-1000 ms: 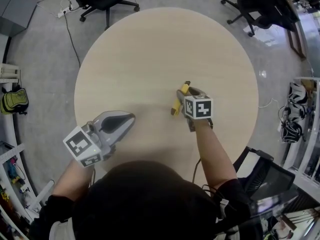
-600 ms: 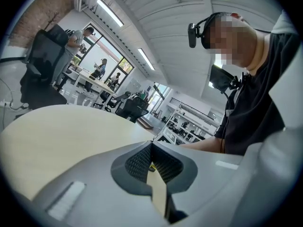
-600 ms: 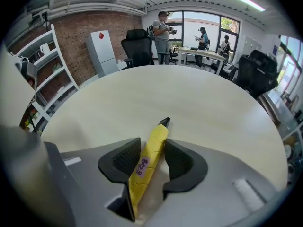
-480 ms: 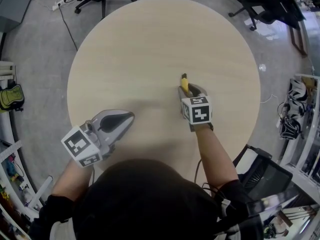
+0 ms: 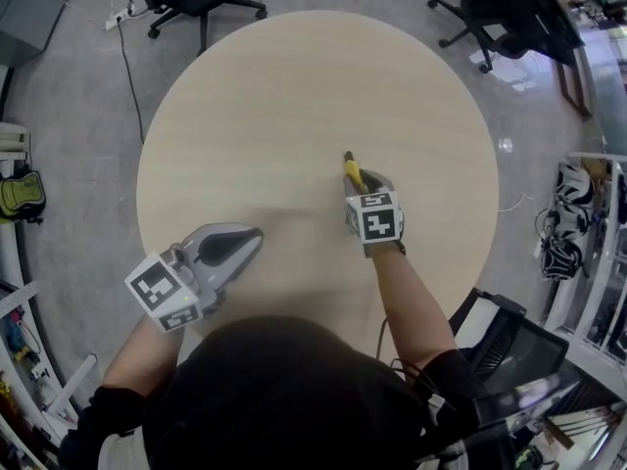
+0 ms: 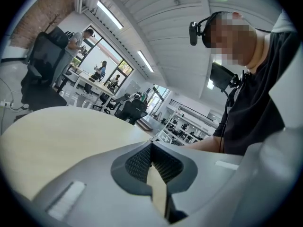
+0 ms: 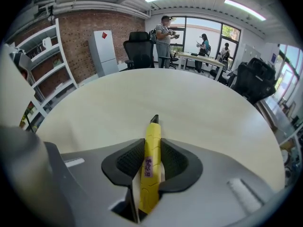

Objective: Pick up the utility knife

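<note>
The utility knife (image 7: 150, 161) has swung straight, pinched as right gripper (image 5: 361, 181) jaws close; left gripper (image 6: 151, 146) jaws meet, empty.

Utility knife (image 7: 150, 167) between closing right tongs (image 7: 151, 146) above table's (image 5: 245, 96) middle

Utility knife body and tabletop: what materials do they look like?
Utility knife: likely moulded plastic, given the yellow, slightly glossy body with ribbed segments and a black tip. Table: pale wood-grain top, matte; laminate or veneer, can't tell which.
</note>
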Available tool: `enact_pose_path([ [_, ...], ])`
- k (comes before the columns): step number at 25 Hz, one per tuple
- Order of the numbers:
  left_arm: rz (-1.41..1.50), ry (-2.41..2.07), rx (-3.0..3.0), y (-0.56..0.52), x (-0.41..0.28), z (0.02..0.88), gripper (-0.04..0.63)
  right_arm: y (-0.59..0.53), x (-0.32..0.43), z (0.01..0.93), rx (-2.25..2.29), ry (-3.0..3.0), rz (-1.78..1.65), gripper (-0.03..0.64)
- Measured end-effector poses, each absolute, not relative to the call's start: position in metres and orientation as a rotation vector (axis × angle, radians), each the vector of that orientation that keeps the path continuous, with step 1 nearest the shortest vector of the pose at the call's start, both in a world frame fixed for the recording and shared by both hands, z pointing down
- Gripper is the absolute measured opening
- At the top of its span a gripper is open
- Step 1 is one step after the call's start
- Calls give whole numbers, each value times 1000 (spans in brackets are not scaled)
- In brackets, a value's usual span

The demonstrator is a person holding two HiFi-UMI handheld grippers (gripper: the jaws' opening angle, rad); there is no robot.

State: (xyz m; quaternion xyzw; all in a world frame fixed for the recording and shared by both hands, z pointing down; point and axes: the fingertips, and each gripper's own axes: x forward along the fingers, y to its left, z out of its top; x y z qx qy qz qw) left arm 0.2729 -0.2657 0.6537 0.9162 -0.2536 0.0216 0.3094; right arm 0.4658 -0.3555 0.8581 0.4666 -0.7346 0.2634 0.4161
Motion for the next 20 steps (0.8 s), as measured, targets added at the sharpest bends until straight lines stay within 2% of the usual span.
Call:
enact_pose_path([
  [7, 22, -694, 2475, -248, 253, 607, -6, -348, 467, 857, 1199, -1863, 874, 114],
  [14, -30, -747, 2560, -236, 228, 549, -6, -335, 462, 789, 1291, -1981, 904, 112],
  [20, -36, -720, 2631, -205, 245, 514, -8, -299, 486, 732, 1350, -2081, 889, 110],
])
